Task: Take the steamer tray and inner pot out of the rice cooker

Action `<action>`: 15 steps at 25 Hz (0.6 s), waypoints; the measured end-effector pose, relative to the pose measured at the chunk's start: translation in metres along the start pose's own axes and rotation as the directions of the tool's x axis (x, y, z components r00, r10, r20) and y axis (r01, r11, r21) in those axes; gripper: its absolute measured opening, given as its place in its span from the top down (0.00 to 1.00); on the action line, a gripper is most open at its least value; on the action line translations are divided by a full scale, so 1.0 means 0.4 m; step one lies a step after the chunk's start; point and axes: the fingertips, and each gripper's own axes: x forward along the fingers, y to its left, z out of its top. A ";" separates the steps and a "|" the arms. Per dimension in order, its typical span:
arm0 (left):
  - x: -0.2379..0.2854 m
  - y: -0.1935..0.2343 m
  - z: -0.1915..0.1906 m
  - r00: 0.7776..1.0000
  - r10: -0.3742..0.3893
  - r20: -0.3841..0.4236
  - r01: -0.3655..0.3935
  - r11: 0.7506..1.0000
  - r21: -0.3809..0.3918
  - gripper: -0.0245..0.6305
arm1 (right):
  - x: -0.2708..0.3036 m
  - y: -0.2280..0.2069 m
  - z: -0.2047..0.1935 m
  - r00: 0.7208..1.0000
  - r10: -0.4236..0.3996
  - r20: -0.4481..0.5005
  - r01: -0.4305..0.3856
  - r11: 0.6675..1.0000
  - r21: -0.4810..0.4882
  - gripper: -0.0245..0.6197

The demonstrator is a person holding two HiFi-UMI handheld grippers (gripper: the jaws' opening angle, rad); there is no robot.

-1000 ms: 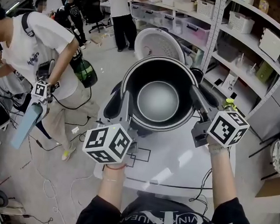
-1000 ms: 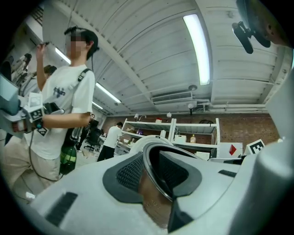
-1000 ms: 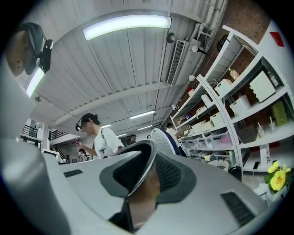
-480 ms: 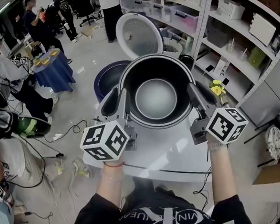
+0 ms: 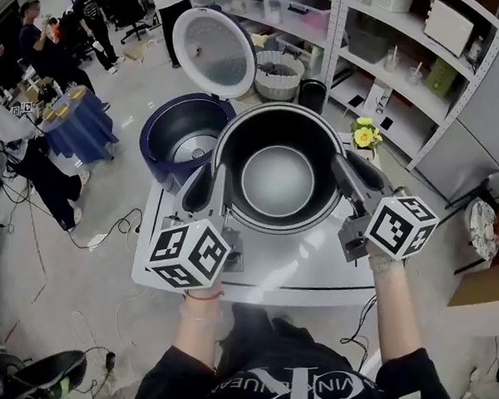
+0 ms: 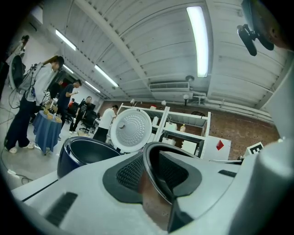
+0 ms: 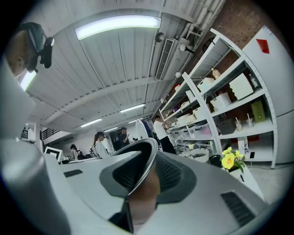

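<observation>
The inner pot [image 5: 278, 179], black with a grey bottom, hangs over the white table [image 5: 313, 263], held by its rim from both sides. My left gripper [image 5: 209, 187] is shut on the rim's left edge and my right gripper [image 5: 353, 178] on its right edge. In the left gripper view the pot's rim [image 6: 156, 176] sits clamped between the dark pads, and the right gripper view shows the same rim [image 7: 146, 172] pinched. The dark blue rice cooker [image 5: 179, 134] stands back left, its lid [image 5: 213, 51] up. A white perforated steamer tray [image 5: 278, 75] rests behind the pot.
A black cup [image 5: 312, 95] and a small pot of yellow flowers [image 5: 365, 134] stand at the table's far side. Metal shelving [image 5: 430, 53] runs along the right. People and a blue-draped table [image 5: 80, 123] fill the floor at left, with cables [image 5: 103, 227] on the floor.
Both grippers have carried the pot off the cooker and lower, over the table. The cooker body, hidden under the pot before, now shows empty at the left.
</observation>
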 end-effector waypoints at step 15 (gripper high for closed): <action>-0.061 -0.101 -0.209 0.984 -0.047 -0.170 0.046 0.999 -0.009 0.80 | -0.221 -0.092 -0.178 0.989 -0.104 -0.102 0.113 0.990 0.083 0.82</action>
